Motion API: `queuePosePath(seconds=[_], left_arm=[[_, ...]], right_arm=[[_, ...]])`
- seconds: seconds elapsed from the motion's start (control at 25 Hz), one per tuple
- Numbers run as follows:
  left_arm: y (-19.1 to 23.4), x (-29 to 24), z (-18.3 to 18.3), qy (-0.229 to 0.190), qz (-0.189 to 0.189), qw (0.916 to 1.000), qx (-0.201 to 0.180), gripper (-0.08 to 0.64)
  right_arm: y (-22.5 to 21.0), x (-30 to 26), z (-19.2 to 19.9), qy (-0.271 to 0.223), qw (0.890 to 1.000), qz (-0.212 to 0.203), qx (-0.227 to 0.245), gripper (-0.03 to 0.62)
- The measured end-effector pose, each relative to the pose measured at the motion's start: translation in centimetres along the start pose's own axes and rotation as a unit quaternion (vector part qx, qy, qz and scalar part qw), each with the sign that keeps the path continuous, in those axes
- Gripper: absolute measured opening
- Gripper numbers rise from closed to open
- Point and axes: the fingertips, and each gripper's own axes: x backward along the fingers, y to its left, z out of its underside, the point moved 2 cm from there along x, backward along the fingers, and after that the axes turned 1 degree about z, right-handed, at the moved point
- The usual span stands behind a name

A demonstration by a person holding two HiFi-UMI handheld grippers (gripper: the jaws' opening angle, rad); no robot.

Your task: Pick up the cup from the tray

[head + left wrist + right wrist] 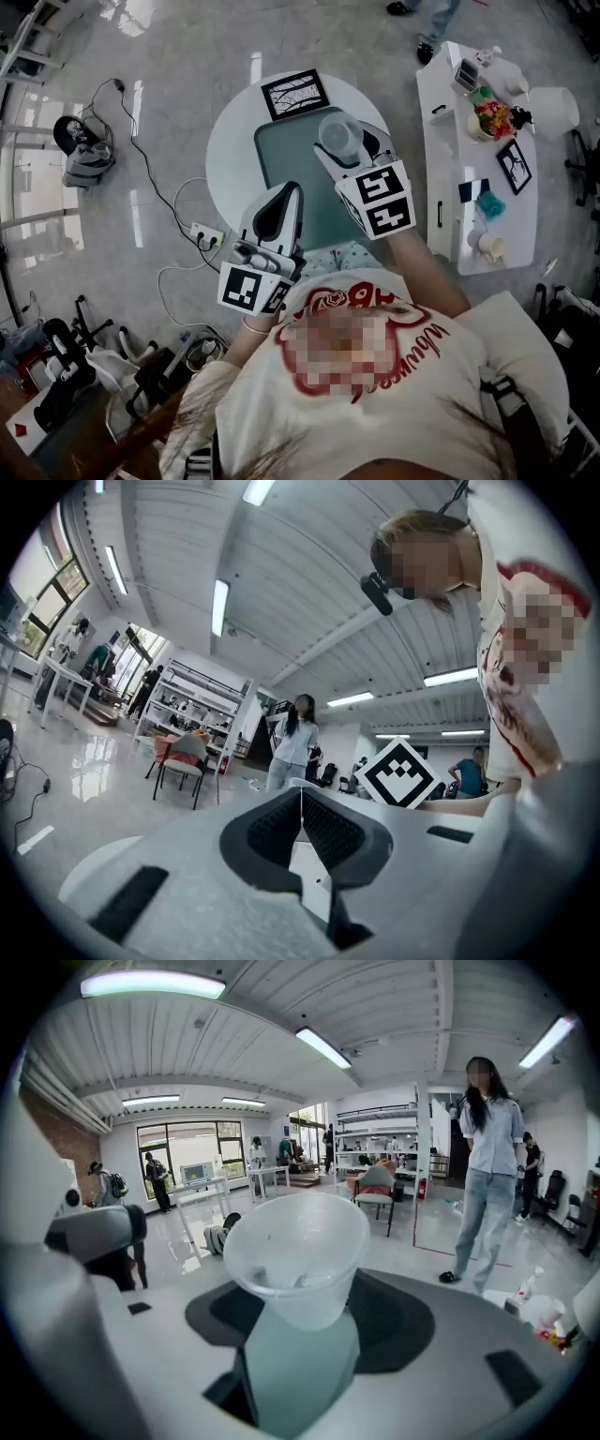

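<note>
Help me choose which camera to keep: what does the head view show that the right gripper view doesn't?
Only the head view shows the round white table, the framed picture on it and the side table with small items. Only the right gripper view shows a standing person, a chair and ceiling lights. Both show the clear cup held between the right gripper's jaws, with the green tray showing below it.
</note>
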Motion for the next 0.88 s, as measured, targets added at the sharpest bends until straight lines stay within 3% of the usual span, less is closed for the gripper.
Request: queuePosePath(seconds=[0.48,0.88], left_arm=[[-0.8,-0.3,-2.5,-0.013,0.013,0.9994,-0.029,0.015],[-1.6,-1.0,-2.9,-0.025,0.008,0.9994,-0.024,0.015]], right_arm=[[2.6,4.7,-2.8,-0.024,0.998,-0.05,0.017,0.291],[2.9,6.4,-3.5,-0.042,0.996,-0.07,0.023,0.291]])
